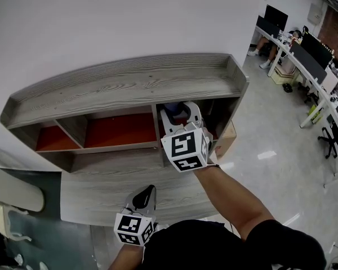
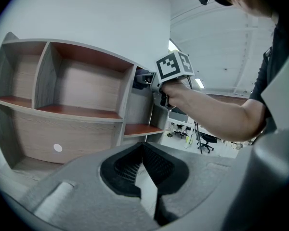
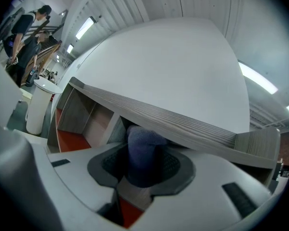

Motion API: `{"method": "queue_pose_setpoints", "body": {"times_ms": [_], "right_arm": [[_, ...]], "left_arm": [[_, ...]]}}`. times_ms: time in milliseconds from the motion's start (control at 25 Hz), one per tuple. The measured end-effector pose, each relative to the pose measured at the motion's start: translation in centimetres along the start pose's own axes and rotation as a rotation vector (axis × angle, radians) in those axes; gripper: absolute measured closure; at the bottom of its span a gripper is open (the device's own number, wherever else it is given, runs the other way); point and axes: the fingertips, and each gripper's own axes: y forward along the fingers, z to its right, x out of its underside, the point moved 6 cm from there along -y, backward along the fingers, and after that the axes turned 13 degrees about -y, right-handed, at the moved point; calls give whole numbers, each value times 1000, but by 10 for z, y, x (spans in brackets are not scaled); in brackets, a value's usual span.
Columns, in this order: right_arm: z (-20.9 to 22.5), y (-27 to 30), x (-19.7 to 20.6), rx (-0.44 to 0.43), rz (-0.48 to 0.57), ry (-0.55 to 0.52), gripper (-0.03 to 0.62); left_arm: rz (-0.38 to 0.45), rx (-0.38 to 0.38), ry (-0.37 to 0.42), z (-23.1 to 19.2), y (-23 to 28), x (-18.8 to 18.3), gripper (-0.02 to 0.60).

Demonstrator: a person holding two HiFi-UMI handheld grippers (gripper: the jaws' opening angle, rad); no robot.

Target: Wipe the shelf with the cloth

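A grey wood-grain shelf unit (image 1: 129,83) with red-orange inner boards stands against a white wall. My right gripper (image 1: 179,116) reaches into its upper right compartment, shut on a blue cloth (image 1: 172,107). In the right gripper view the cloth (image 3: 143,146) stands bunched between the jaws of the right gripper (image 3: 143,165), just under the shelf's top board (image 3: 164,119). My left gripper (image 1: 146,193) hangs low in front of the unit, shut and holding nothing. The left gripper view has its pads (image 2: 156,165) together and the right gripper (image 2: 147,80) at the shelf (image 2: 82,110).
Office desks with monitors and a seated person (image 1: 296,38) fill the far right. A cardboard box (image 1: 228,140) sits on the floor beside the unit's right end. A white chair (image 1: 14,191) is at the left. Two people (image 3: 24,30) stand far left by a white pedestal (image 3: 38,105).
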Motion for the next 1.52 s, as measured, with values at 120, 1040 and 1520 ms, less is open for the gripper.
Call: {"method": "queue_pose_setpoints", "body": {"times_ms": [120, 1040, 1520], "right_arm": [[-4, 1, -3, 3, 3, -6, 453], [-7, -4, -4, 28, -19, -6, 456], [-8, -67, 19, 15, 3, 224, 454]], "left_arm": [[1, -4, -2, -3, -3, 0, 571], [-1, 45, 11, -9, -14, -1, 571], [-35, 135, 58, -11, -20, -3, 571]]}}
